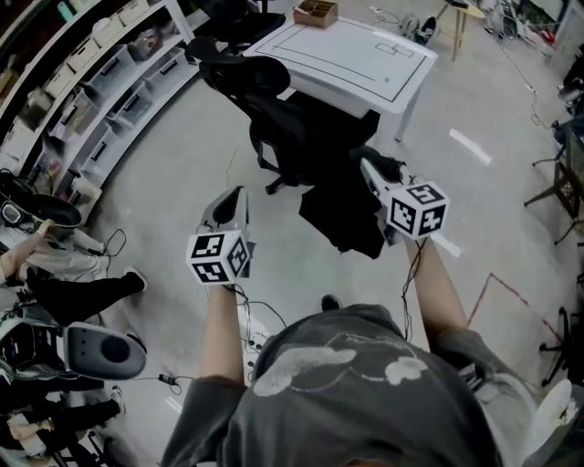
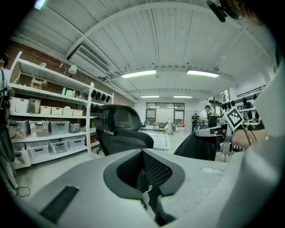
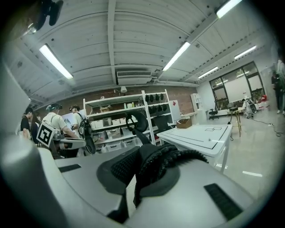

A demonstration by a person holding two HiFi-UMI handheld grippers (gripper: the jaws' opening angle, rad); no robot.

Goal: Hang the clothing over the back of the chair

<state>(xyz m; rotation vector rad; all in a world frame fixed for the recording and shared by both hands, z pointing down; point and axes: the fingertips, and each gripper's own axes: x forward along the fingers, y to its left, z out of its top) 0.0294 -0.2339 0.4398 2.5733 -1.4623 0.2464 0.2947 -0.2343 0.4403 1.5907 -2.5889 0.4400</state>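
A black office chair (image 1: 283,123) stands in front of me, its back (image 2: 120,131) toward the grippers and its headrest (image 3: 136,120) on top. My right gripper (image 1: 372,175) is shut on a black piece of clothing (image 1: 342,214), which hangs down from it just short of the chair. The cloth bunches between the right jaws (image 3: 162,158) and also shows in the left gripper view as the dark hanging clothing (image 2: 200,147). My left gripper (image 1: 239,196) is to the left of the chair, jaws together with nothing between them.
A white table (image 1: 365,55) with a wooden box (image 1: 315,12) stands right behind the chair. Shelves with storage bins (image 1: 100,82) line the left wall. A person (image 1: 64,264) sits on the floor at left, cables (image 1: 246,310) lie by my feet, and other chairs (image 1: 561,191) stand at right.
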